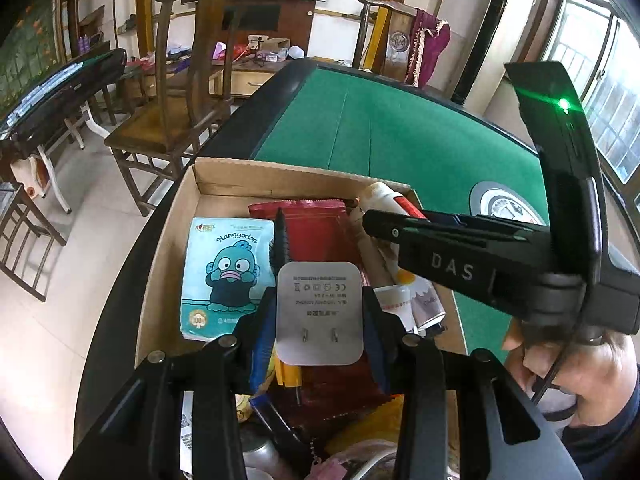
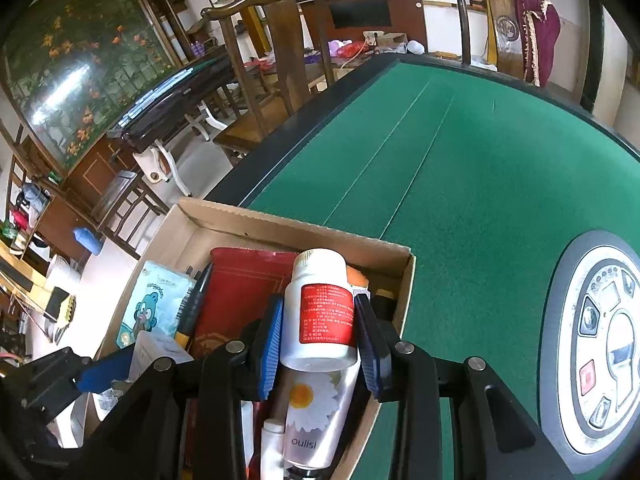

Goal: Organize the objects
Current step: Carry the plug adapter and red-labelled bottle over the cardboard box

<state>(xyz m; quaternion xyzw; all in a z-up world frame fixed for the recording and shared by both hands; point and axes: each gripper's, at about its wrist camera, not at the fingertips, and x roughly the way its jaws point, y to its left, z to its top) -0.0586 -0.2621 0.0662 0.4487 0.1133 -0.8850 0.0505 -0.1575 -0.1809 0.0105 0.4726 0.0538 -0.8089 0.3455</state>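
Right wrist view showed the right tool (image 2: 319, 334) clamped on a white bottle (image 2: 320, 312) over the crowded cardboard box (image 2: 280, 222), the left tool (image 1: 320, 320) gripping a charger (image 1: 319, 312); either smooth item might slip onto the table (image 2: 460, 184).

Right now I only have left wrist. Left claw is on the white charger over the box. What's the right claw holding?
Observer: A white bottle with a red label, upright between the right claw's blue pads.
Operator: Anything under it?
Observer: Yes, a tube with a daisy print lies in the cardboard box directly beneath the bottle.
Operator: Free space on the right?
Observer: Green felt table beside the box, then a round control panel set into it.
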